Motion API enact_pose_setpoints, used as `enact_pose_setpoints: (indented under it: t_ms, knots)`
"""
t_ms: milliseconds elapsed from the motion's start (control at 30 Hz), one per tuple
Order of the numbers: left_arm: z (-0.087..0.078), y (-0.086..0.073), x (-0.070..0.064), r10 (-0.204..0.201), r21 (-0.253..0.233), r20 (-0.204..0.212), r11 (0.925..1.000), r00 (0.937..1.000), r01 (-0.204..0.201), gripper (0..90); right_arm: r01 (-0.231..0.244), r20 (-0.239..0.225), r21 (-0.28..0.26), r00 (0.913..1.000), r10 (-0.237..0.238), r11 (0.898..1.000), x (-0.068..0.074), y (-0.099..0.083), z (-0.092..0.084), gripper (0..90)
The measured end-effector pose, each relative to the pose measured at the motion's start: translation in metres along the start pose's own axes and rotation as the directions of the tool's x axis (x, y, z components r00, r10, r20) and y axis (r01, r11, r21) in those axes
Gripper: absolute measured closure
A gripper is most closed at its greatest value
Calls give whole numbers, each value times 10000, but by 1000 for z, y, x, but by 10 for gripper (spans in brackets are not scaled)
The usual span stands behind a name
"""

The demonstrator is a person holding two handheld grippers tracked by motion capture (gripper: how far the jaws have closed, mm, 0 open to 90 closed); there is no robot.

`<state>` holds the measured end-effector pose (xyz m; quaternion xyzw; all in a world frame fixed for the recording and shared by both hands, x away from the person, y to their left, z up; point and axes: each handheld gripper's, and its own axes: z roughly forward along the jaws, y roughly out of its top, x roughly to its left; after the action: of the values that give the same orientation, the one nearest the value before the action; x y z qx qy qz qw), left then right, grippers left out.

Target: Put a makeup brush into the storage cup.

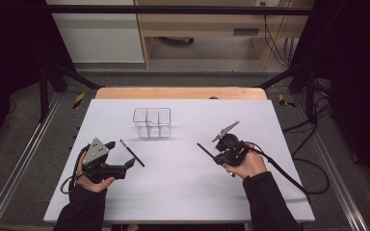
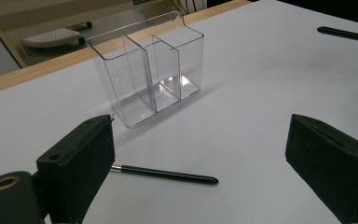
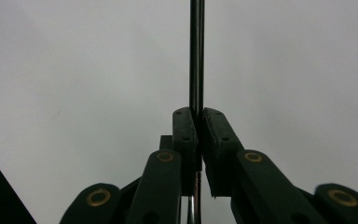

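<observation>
While left claw (image 1: 130, 163) rests low, jaws apart, right claw (image 3: 199, 133) hangs raised, clamped on pen (image 3: 196, 56).

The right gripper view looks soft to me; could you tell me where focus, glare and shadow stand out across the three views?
Right gripper view: the jaws are fairly sharp, and the clamped black pen blurs towards its far end. Left gripper view: glare glints at the bottom of the clear organizer; the near pads are soft. High view: bright white table sheet, dark surroundings, faint shadow under the organizer.
</observation>
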<state>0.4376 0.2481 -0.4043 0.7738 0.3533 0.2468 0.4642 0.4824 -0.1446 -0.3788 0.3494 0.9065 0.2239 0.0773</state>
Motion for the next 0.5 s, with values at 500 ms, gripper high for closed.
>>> enact_pose_setpoints:
  t_ms: [500]
  knots:
    - [13, 3, -13, 576, 388, 347, 9975, 9977, -589, 72, 465, -225, -299, 9986, -472, 9985, 7, 18, -9, 845]
